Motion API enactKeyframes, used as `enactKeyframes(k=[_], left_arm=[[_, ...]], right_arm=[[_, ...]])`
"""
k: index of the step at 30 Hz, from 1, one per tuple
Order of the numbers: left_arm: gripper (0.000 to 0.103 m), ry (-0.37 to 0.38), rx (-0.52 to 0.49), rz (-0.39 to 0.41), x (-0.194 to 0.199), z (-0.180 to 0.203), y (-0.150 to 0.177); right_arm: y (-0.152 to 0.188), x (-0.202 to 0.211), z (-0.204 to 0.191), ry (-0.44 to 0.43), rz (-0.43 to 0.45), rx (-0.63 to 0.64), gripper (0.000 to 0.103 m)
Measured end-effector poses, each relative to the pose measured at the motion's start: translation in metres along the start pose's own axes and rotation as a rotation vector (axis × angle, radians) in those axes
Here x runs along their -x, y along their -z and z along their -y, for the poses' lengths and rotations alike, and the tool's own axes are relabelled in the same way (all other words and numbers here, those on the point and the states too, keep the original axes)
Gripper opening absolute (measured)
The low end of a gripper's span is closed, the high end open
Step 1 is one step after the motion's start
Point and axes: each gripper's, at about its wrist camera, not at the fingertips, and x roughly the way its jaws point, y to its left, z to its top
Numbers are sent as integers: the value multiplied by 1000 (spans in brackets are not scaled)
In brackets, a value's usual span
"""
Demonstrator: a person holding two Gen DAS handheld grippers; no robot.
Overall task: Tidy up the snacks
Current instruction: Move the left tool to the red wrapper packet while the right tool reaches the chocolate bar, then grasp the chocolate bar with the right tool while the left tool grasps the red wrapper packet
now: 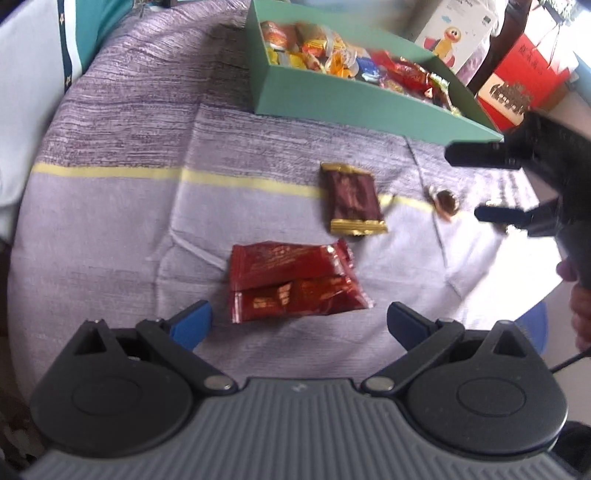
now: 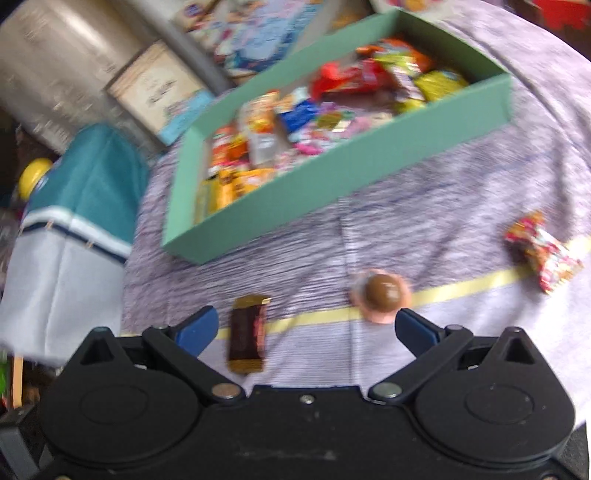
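Nothing legible anywhere. Gold print on the two red snack packets [image 1: 295,282] too blurred to read. Markings on the dark brown bar [image 1: 352,199] likewise unreadable. Gold Chinese-style characters on the red box [image 1: 524,74] behind the green box, too soft to make out. Faint lettering on the white carton [image 1: 461,26] with the yellow cartoon figure, illegible. Dark print on the pale framed board [image 2: 159,90] beyond the surface, smeared by motion blur.
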Motion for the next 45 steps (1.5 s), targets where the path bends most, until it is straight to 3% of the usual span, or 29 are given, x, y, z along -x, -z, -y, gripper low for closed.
enactKeyframes(k=[2,4,7,14,19,21,22,23,25,29,34,38,45], left_arm=[[84,-54,-25,43,0,2,0],[73,-62,-12,67,-1,-1,-7],[73,-44,39,90,-4,-12,-21],[79,-105,78,147,0,-33,-31],[88,-87,153,136,4,-55,-30],[89,-91,150,137,6,-56,-28],[91,-90,151,136,7,-56,-27],[92,-84,155,135,7,-55,-26],[93,-73,163,129,7,-54,-26],[93,-55,152,114,5,-45,-28],[93,-36,138,102,1,-33,-32],[93,-51,141,85,-5,-28,-34],[87,-21,283,77,-15,-31,-52]], right_arm=[[4,-6,-12,9,-9,50,103],[7,-13,-22,20,-24,87,98],[6,-23,-30,25,-56,106,86],[2,-49,-67,53,-75,195,64],[9,-82,-92,116,-118,272,63],[16,-87,-101,150,-94,350,62],[20,-88,-105,171,-81,393,58],[22,-89,-107,186,-65,425,39],[21,-88,-104,171,-57,429,34],[11,-78,-88,157,-33,378,14],[6,-72,-56,194,-8,296,12],[7,-64,-34,158,3,221,10],[6,-58,-20,96,-6,175,15]])
